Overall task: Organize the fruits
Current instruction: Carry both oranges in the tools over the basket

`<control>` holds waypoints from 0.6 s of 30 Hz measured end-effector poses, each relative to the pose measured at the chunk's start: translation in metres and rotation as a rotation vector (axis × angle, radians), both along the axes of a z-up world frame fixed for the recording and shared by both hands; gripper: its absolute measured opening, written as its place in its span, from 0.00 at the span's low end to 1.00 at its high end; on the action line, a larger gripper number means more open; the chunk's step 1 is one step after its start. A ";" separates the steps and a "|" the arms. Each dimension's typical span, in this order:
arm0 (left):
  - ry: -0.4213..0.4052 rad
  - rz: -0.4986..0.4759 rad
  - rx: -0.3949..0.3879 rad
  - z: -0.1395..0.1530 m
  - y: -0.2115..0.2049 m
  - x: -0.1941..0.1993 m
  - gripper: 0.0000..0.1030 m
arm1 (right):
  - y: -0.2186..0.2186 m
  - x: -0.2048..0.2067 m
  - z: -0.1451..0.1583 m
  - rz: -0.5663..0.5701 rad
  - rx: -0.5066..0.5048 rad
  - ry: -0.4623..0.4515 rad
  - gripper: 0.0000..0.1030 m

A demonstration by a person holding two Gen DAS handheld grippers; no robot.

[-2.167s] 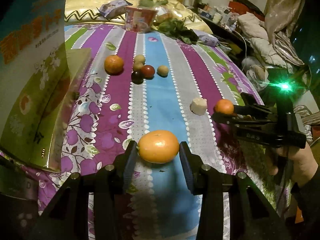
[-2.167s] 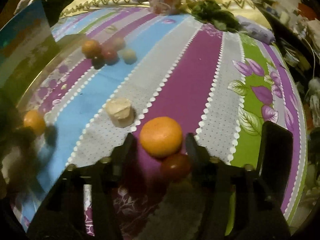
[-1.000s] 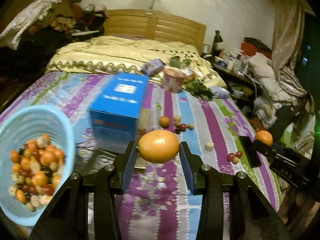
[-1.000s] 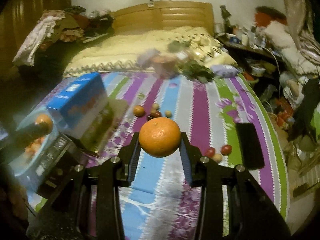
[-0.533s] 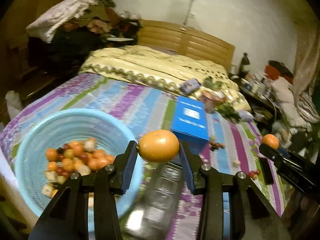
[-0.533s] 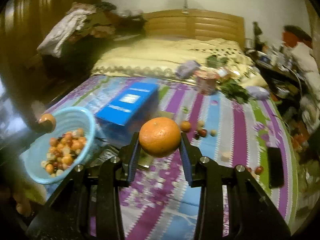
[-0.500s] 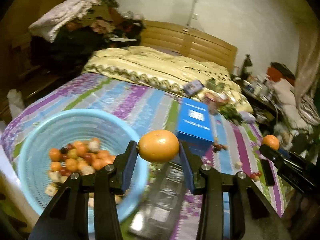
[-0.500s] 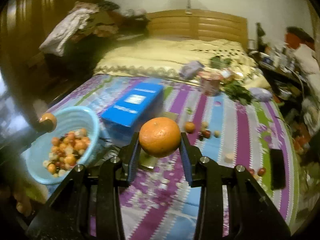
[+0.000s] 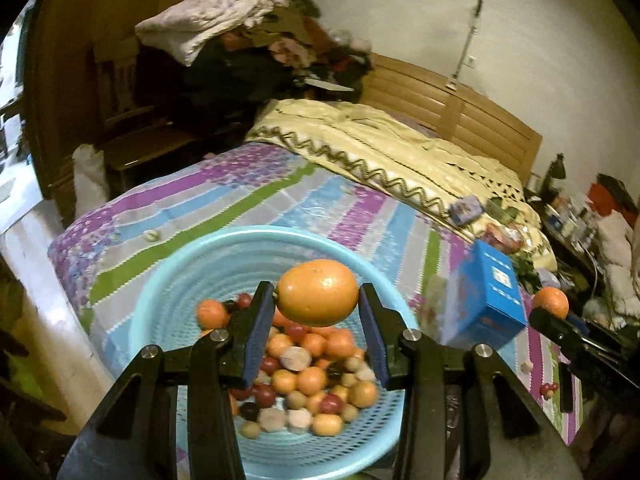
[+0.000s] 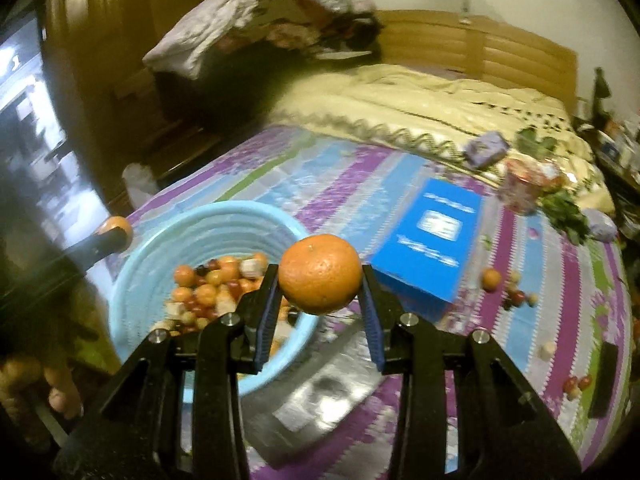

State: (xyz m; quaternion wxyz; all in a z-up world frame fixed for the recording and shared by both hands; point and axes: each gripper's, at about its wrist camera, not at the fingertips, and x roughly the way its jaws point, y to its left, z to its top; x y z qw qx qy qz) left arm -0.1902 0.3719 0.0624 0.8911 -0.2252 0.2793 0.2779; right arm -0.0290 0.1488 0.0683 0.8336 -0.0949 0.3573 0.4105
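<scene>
Fruits (image 9: 308, 380) fill the blue basket (image 9: 192, 264); each gripper clamps an orange.

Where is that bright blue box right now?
The blue box stands on the striped bedspread, just to the right of the light blue basket of fruit. In the left wrist view it shows at the right, behind the orange in the left claw.

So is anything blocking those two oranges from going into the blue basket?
Nothing visible does. The left tool holds its orange right over the open basket. The right tool holds its orange just beside the basket rim, with only open air between them.
</scene>
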 end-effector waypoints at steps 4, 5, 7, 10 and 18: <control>0.021 0.018 -0.017 -0.006 0.017 -0.008 0.43 | 0.028 -0.008 -0.002 0.051 -0.017 0.026 0.38; 0.026 0.021 -0.020 -0.008 0.020 -0.009 0.43 | 0.035 -0.009 -0.004 0.063 -0.023 0.035 0.38; 0.035 0.028 -0.028 -0.012 0.027 -0.013 0.43 | 0.046 -0.010 -0.006 0.080 -0.036 0.047 0.38; 0.048 0.034 -0.046 -0.018 0.039 -0.018 0.43 | 0.061 -0.011 -0.011 0.105 -0.061 0.072 0.38; 0.129 0.045 -0.125 -0.046 0.069 -0.028 0.43 | 0.097 -0.009 -0.029 0.157 -0.167 0.160 0.38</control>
